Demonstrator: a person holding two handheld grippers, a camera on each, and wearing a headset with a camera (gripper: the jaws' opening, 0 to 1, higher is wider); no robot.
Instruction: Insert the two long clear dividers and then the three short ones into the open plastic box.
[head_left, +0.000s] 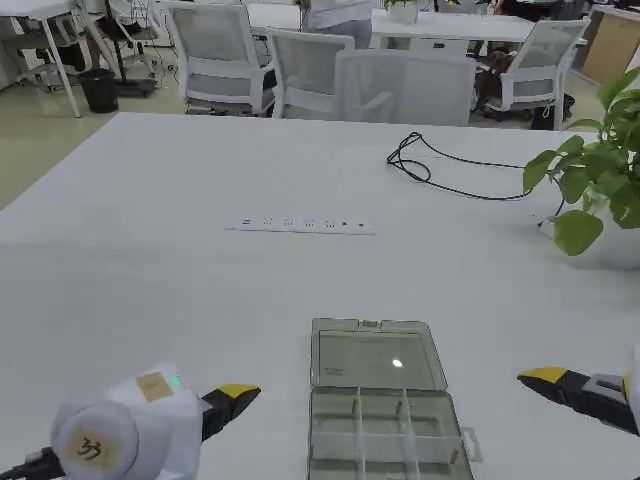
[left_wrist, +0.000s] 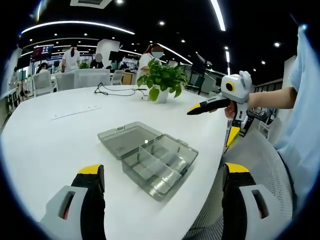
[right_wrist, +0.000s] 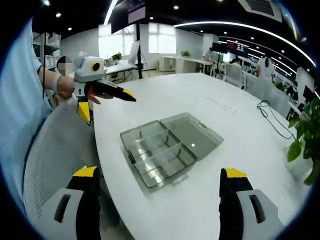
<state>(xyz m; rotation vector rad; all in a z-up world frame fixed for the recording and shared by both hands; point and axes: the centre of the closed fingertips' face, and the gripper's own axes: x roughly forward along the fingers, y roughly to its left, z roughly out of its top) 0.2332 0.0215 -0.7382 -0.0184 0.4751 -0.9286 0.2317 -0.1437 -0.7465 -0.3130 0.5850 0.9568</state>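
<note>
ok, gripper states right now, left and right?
Left gripper: open, jaws wide apart, holding nothing.
Right gripper: open, jaws wide apart, holding nothing.

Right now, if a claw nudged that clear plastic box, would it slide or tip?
It would probably slide: the plastic box looks thin and light on the smooth table. Tipping seems unlikely, since it lies low and flat, lid open.

Open plastic box (head_left: 331, 425) with dividers (head_left: 358, 418) inside sits on white tabletop (head_left: 180, 290) between left gripper (head_left: 238, 393) and right gripper (head_left: 545, 377), power strip (head_left: 300, 225), black cable (head_left: 440, 172), plant (head_left: 600, 180) beyond
</note>
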